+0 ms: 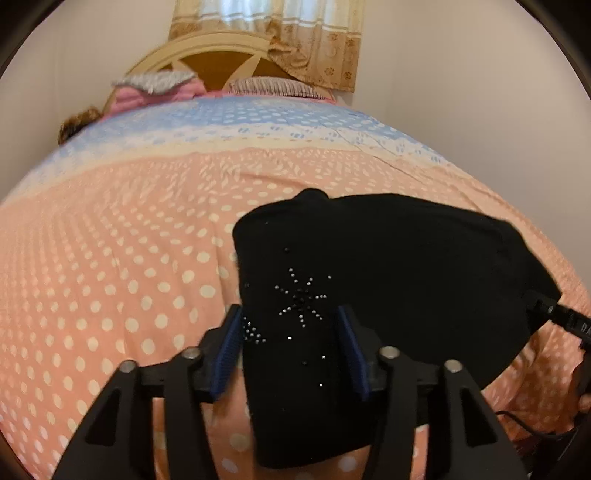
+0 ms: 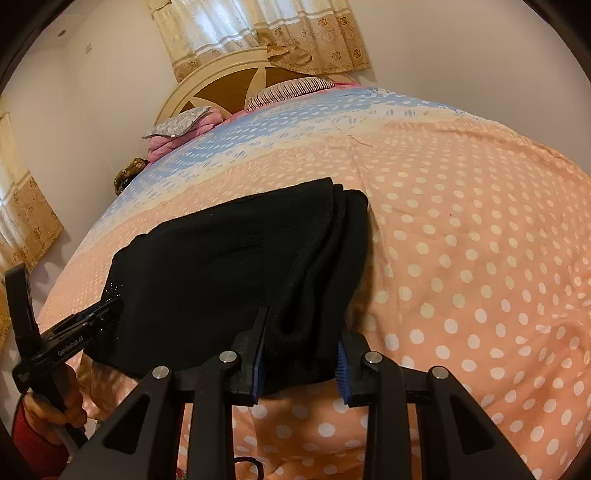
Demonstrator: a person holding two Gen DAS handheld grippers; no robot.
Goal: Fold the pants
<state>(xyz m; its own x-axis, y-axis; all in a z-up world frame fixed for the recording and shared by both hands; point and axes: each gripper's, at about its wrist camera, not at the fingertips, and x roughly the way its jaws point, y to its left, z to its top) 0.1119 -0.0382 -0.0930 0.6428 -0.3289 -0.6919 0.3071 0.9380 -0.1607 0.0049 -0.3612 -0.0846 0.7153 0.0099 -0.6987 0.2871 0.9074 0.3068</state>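
Black pants [image 1: 388, 266] lie folded on the pink polka-dot bedspread [image 1: 110, 277], with a rhinestone star pattern near the left end. My left gripper [image 1: 291, 343] straddles that end, its blue pads [image 1: 229, 350] apart with the cloth between them. In the right wrist view the pants [image 2: 221, 266] show stacked layers at their right end. My right gripper [image 2: 301, 358] straddles that end, jaws apart around the thick fold. The left gripper [image 2: 107, 310] also shows there at the pants' left edge, held by a hand.
The bed's headboard [image 1: 221, 59] and curtains [image 1: 280, 33] are at the far end, with pillows [image 1: 159, 86] against it. The bedspread [image 2: 480, 258] stretches wide to the right of the pants. A cable [image 1: 532, 432] trails at the lower right.
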